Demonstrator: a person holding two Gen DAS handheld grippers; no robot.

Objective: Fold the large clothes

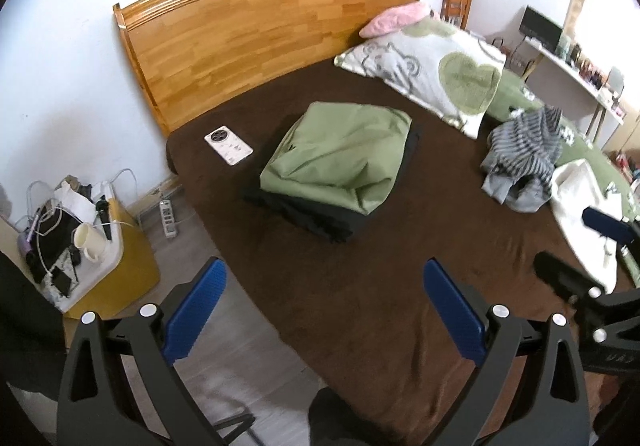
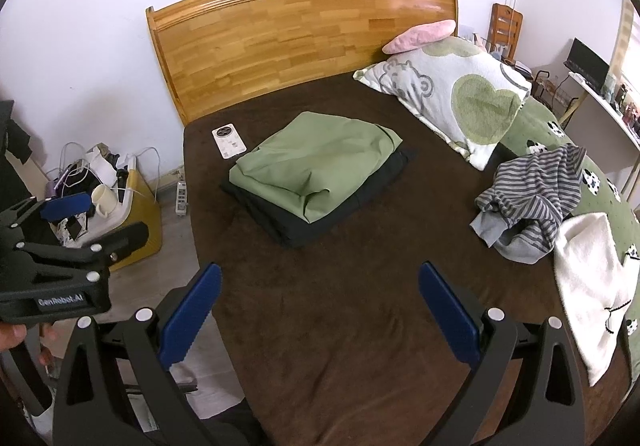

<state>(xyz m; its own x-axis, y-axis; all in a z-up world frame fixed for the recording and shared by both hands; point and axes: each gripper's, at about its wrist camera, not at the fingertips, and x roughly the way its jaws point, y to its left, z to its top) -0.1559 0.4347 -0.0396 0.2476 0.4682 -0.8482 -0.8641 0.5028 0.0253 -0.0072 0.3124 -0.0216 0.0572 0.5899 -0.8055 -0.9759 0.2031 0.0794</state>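
Observation:
A folded green garment (image 1: 340, 159) (image 2: 316, 163) lies on top of a folded black garment (image 1: 316, 217) (image 2: 320, 217) in the middle of the brown bed (image 1: 360, 306) (image 2: 340, 306). A crumpled grey striped garment (image 1: 524, 157) (image 2: 536, 197) lies at the right. A white fleecy garment (image 1: 580, 213) (image 2: 592, 286) lies beside it. My left gripper (image 1: 320, 310) is open and empty above the bed's near edge; it also shows in the right wrist view (image 2: 100, 217). My right gripper (image 2: 316, 310) is open and empty, and shows in the left wrist view (image 1: 580, 242).
A white remote (image 1: 228, 145) (image 2: 229, 141) lies near the wooden headboard (image 1: 260, 33). A patterned pillow (image 2: 452, 97) and a pink cushion (image 2: 420, 35) lie at the back right. A cluttered yellow stool with a mug (image 1: 88, 242) stands left of the bed. A desk (image 2: 608, 105) stands at the right.

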